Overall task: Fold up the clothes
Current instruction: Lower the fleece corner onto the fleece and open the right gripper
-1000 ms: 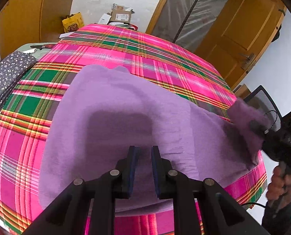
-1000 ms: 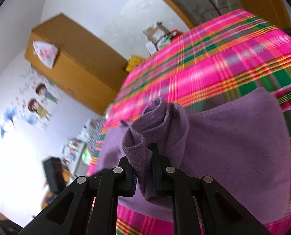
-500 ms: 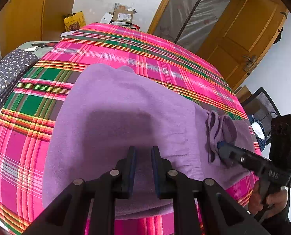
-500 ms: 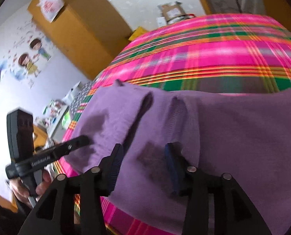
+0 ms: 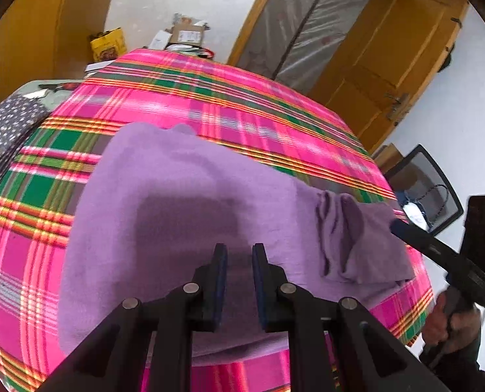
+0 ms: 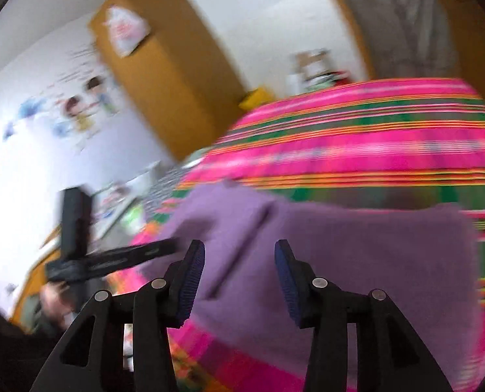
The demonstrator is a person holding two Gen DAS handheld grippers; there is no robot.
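Purple fleece garment [image 5: 183,228] lies spread on the plaid bed [image 5: 210,104], its long axis running across me from left edge to right edge. My left fingers [image 5: 237,281] hang over its near middle, slightly apart, holding nothing. Toward the right edge a bunched flap [image 5: 347,238] rests on the cloth. My right fingers [image 6: 239,277] stand wide apart and empty just beside that flap, so the right hand is nearer.

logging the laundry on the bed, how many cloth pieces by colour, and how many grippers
purple garment: 1
dark dotted cloth: 1
plaid cover: 1
grippers: 2, left gripper and right gripper
total: 5
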